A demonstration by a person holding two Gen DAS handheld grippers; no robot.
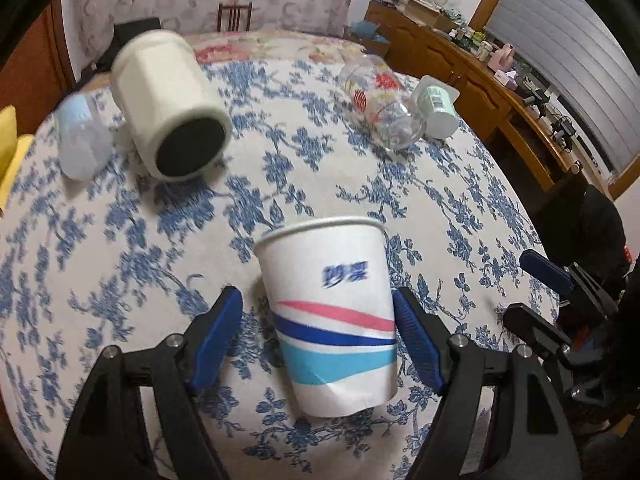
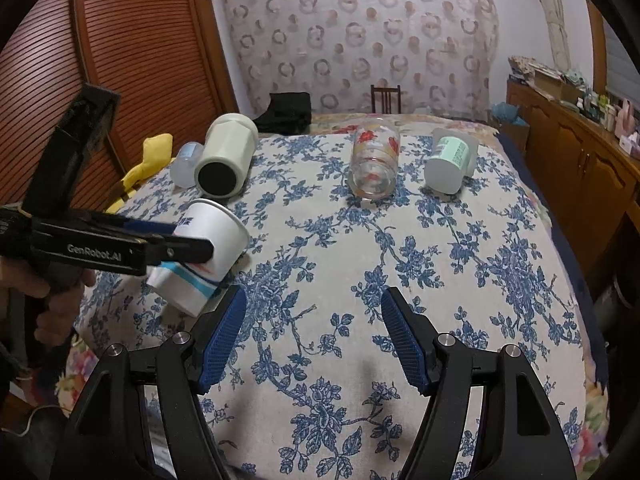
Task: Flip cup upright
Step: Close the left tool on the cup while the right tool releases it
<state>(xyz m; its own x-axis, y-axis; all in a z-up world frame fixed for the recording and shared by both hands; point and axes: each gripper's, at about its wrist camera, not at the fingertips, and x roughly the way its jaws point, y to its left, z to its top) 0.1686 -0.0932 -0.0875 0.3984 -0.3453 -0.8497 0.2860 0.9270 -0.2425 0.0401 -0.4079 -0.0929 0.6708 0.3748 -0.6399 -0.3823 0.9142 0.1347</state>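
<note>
Trouble, from the left wrist view, sits in the grip. The left tool (image 1: 316,320) stands apart around the paper cup (image 1: 332,312), one pad against the cup's wall and the other showing a strip of flowered cloth (image 1: 120,240) between it and the cup. The cup is rim-up between the fingers, and its base looks dented. With only one side touching, I think it could tip back over, and a hard squeeze would likely crush the thin wall further. The cup carries blue Chinese characters, too blurred to read, above pink, dark blue and turquoise stripes.

From the right wrist view, the cup (image 2: 212,248) leans with its rim up and away, at the near left of the cloth (image 2: 360,264). I cannot tell whether its base rests there. The left tool (image 2: 176,240) crosses it, marked "GenRobot.AI". The right tool (image 2: 312,332) hovers apart and empty. Beyond lie a glass (image 2: 374,160) with red print and a tub (image 2: 450,160) whose green label is unreadable.
</note>
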